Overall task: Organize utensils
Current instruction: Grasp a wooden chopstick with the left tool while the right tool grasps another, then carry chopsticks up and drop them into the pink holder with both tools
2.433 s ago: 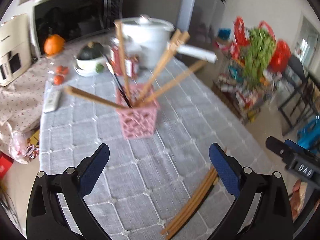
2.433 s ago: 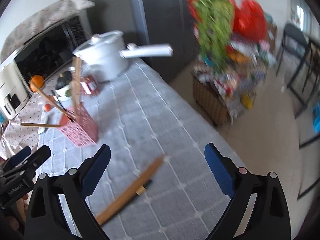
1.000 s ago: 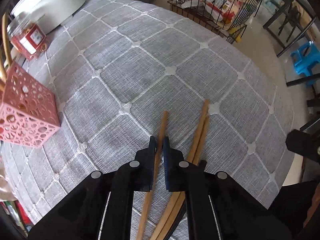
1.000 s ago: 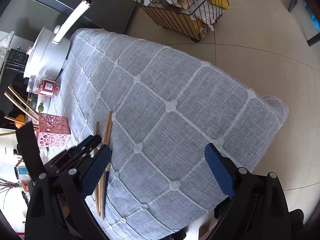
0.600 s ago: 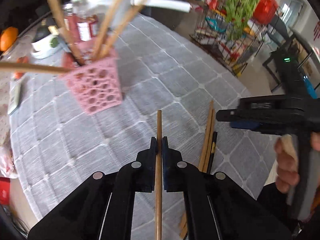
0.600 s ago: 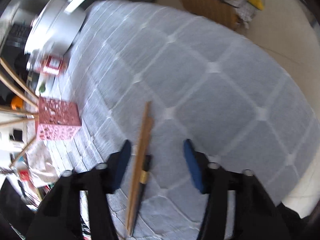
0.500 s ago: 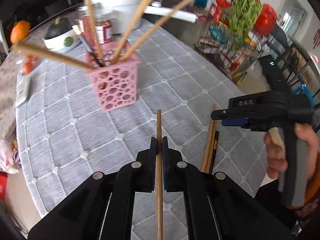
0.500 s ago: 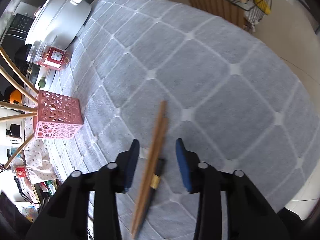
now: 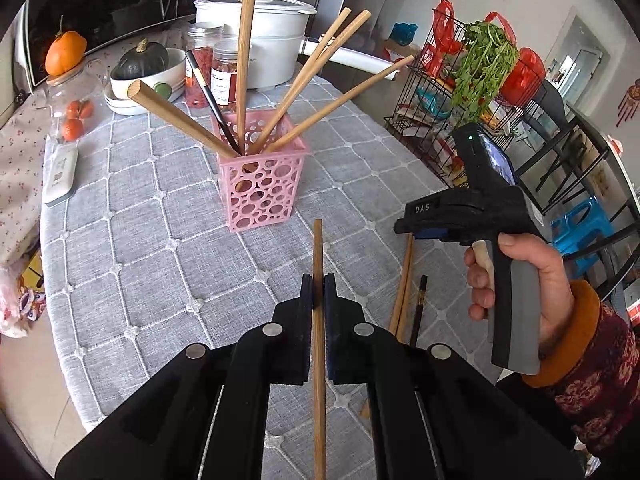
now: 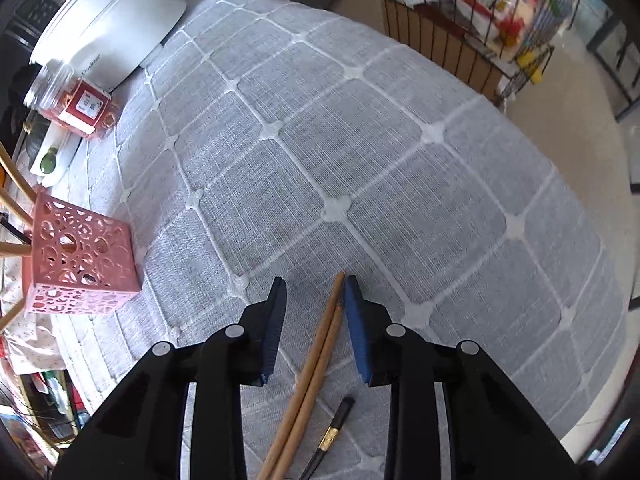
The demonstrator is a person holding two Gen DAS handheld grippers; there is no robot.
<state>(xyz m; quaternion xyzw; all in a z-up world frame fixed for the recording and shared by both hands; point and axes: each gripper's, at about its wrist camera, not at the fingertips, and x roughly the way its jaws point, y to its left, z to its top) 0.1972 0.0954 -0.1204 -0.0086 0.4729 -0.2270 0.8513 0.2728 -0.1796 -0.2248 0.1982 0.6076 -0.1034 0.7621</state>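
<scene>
My left gripper is shut on one wooden chopstick, held above the grey table and pointing toward the pink basket. Several wooden chopsticks and a black one stand in that basket. My right gripper points down over a pair of wooden chopsticks lying on the cloth. Its jaws are closing around them: the right pad is against the pair and the left pad is still apart. A black chopstick lies beside the pair. The left wrist view shows the pair under a person's hand.
A white pot, red jars and a bowl with a dark squash stand behind the basket. A white remote lies at the left. A wire rack with greens stands off the table's right edge.
My left gripper has lifted its chopstick off the table and tipped up to face the basket. My right gripper has come over the lying pair and its jaws have narrowed from wide.
</scene>
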